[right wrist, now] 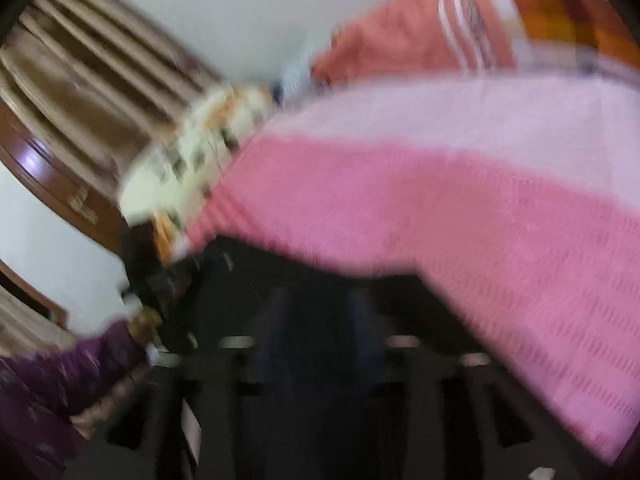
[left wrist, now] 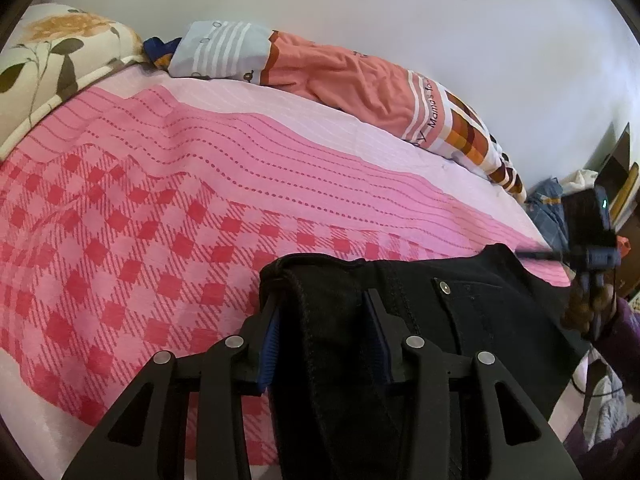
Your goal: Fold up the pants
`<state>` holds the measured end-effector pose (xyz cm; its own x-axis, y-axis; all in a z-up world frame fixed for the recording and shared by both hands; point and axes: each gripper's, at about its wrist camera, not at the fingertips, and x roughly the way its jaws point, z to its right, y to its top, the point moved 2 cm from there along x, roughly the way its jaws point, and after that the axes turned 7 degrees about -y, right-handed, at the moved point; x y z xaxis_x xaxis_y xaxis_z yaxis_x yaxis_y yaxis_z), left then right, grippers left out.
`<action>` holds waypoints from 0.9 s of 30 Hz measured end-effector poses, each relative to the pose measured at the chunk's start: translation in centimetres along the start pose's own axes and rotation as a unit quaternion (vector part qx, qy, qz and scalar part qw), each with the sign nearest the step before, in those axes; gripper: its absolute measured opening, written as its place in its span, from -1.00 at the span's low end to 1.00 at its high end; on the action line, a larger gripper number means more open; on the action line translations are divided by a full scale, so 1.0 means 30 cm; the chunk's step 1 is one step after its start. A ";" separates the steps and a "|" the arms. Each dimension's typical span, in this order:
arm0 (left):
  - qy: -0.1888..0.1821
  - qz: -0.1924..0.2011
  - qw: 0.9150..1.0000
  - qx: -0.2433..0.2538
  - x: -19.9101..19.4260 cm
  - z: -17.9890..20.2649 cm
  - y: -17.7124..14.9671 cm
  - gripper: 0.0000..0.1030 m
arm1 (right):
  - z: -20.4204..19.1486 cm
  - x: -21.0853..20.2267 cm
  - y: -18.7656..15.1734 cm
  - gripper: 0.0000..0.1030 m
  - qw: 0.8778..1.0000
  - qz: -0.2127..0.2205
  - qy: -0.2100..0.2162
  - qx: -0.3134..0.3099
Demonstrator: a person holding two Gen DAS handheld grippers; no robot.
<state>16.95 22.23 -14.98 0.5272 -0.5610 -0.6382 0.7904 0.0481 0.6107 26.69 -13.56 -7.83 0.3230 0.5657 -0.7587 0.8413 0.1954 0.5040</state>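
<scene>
Black pants (left wrist: 460, 300) lie folded near the front edge of a pink checked bed sheet (left wrist: 160, 200). My left gripper (left wrist: 323, 298) is shut on a thick folded edge of the pants, which fills the space between its blue pads (left wrist: 269, 344). The right gripper shows at the far right of the left wrist view, held by a hand in a purple sleeve (left wrist: 624, 340) beyond the pants' other end. In its own heavily blurred view, my right gripper (right wrist: 318, 304) hovers over the black pants (right wrist: 248, 272) with fingers apart; no cloth appears pinched.
A floral pillow (left wrist: 48, 64) sits at the bed's far left. An orange and striped blanket (left wrist: 352, 80) runs along the wall side. Clothes and clutter (left wrist: 548, 208) lie past the bed's right end. Wooden furniture (right wrist: 80, 80) stands beyond the pillow (right wrist: 192, 152).
</scene>
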 end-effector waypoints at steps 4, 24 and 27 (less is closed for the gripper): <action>0.021 -0.002 1.000 -0.022 -0.013 -0.036 0.016 0.36 | 0.079 -0.010 -0.040 -0.41 0.997 0.006 -0.026 0.073; 0.210 0.059 0.975 0.043 -0.199 -0.018 0.172 0.96 | -0.148 -0.283 -0.621 -0.16 0.982 0.072 0.080 0.156; 0.141 0.065 0.988 0.012 -0.266 0.006 0.162 0.96 | -0.173 -0.279 -0.595 -0.16 0.986 0.086 0.051 0.137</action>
<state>16.54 26.79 -6.85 0.6924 -0.2994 -0.6564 0.7044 0.0837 0.7048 6.73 -17.64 -8.32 0.4381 0.6514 -0.6194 0.8675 -0.1259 0.4812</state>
